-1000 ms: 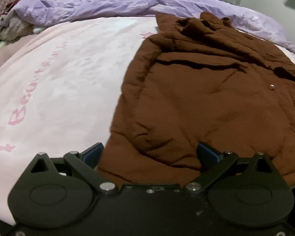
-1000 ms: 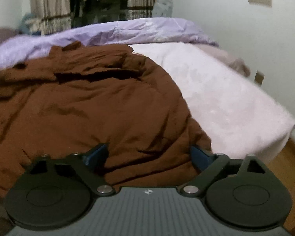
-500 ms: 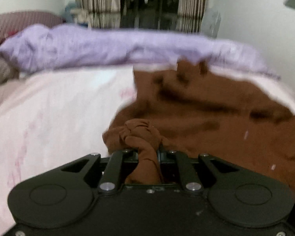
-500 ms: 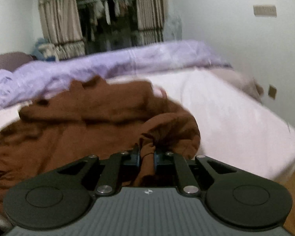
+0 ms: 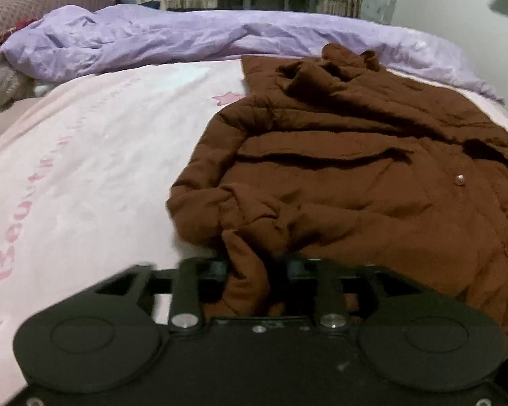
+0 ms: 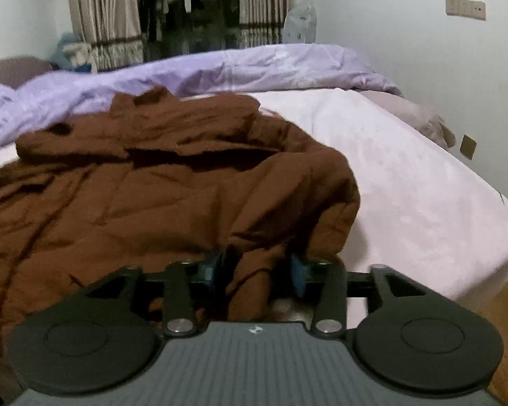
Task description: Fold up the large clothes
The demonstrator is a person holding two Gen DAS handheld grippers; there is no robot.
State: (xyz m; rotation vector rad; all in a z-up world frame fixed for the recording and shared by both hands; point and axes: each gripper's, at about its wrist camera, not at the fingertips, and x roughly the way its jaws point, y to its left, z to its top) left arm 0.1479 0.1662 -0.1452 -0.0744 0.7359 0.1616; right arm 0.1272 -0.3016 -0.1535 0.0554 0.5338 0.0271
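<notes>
A large brown padded coat (image 5: 338, 176) lies crumpled on the pink bedsheet (image 5: 84, 169), its hem bunched toward me. In the left wrist view my left gripper (image 5: 255, 269) is at the coat's near left hem. Its jaws are opening, and a loose twist of brown cloth stands between them without being pinched. The right wrist view shows the same coat (image 6: 152, 186) with my right gripper (image 6: 254, 267) at its near right hem. Its jaws are opening too, with a fold of cloth hanging free between the blue pads (image 6: 298, 270).
A rumpled purple duvet (image 5: 186, 37) runs across the far side of the bed, with a pillow (image 5: 34, 3) at the far left. The bed's right edge drops to a wooden floor (image 6: 504, 321) beside a white wall (image 6: 423, 50). Curtains (image 6: 101, 17) hang behind.
A second ago both grippers stood wide open over the flat hem. They then shut on bunches of cloth and lifted them. Now both have lowered and their jaws have parted, leaving the hem bunched.
</notes>
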